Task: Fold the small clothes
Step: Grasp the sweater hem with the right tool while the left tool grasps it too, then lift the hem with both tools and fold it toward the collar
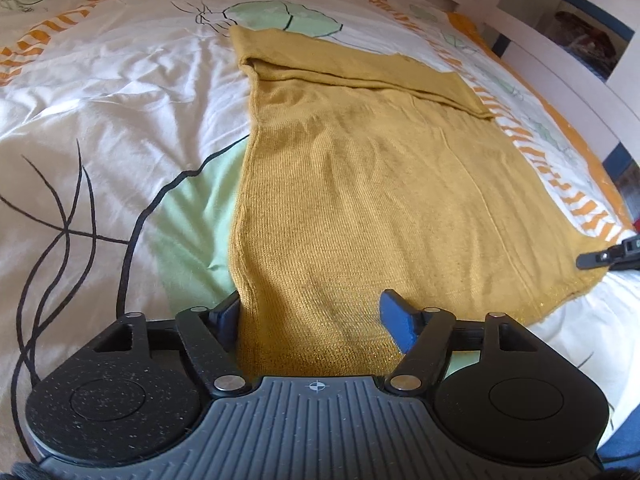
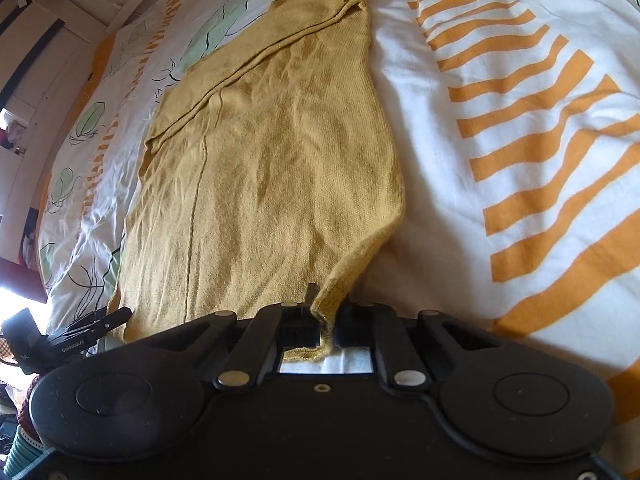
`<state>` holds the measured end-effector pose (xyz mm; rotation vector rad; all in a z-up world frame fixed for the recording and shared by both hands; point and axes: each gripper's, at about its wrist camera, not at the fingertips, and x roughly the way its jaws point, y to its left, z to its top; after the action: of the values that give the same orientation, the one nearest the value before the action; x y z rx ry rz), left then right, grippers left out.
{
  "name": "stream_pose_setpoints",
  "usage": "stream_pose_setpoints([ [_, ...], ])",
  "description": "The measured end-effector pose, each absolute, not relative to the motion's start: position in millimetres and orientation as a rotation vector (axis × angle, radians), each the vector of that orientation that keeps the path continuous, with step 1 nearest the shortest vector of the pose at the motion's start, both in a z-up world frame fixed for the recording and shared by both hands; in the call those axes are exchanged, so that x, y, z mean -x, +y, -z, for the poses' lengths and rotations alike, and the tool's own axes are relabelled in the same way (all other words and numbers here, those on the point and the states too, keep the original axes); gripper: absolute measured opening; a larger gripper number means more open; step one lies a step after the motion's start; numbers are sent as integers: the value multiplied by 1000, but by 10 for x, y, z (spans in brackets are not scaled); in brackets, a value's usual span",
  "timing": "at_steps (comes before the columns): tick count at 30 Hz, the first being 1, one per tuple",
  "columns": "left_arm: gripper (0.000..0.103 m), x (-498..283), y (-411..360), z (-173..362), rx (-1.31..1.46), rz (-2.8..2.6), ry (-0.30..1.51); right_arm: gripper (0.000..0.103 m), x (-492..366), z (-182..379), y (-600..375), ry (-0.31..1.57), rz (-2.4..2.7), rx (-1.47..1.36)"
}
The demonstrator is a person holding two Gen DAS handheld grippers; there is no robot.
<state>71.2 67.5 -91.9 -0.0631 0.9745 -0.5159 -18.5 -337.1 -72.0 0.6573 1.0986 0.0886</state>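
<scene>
Right tongs (image 2: pixel 327 320) pinch the knit's (image 2: pixel 272 152) corner; left tongs (image 1: pixel 310 312) gape astride the hem and should clench before lifting evenly.

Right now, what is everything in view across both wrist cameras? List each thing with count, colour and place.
knit garment: one, mustard yellow, flat on the bed, far end folded over
bed cover: one, white with green leaves and orange stripes, under the garment
shelving: one, white, beyond the bed's far edge
left gripper: one, black with blue pads, open, straddling the garment's near hem
right gripper: one, black, shut on the garment's near corner
</scene>
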Motion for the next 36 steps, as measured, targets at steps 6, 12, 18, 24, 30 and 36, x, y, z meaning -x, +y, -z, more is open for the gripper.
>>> stream_pose_setpoints([
  [6, 67, -712, 775, 921, 139, 505, 951, 16, 180, 728, -3370, 1104, -86, -660],
  [12, 34, -646, 830, 847, 151, 467, 951, 16, 181, 723, -3370, 1099, -86, -666],
  [18, 4, -669, 959, 825, 258, 452, 975, 14, 211, 659, -3359, 1066, -85, -650],
  [24, 4, -695, 1010, 590, 356, 474, 918, 14, 260, 466, -3464, 934, -122, -722],
  [30, 4, -910, 964, 272, 408, 493, 825, 13, 78, 246, -3574, 786, -139, -746],
  [36, 4, -1383, 946, 59, 473, 482, 748, 13, -303, 16, -3715, 660, -146, -743],
])
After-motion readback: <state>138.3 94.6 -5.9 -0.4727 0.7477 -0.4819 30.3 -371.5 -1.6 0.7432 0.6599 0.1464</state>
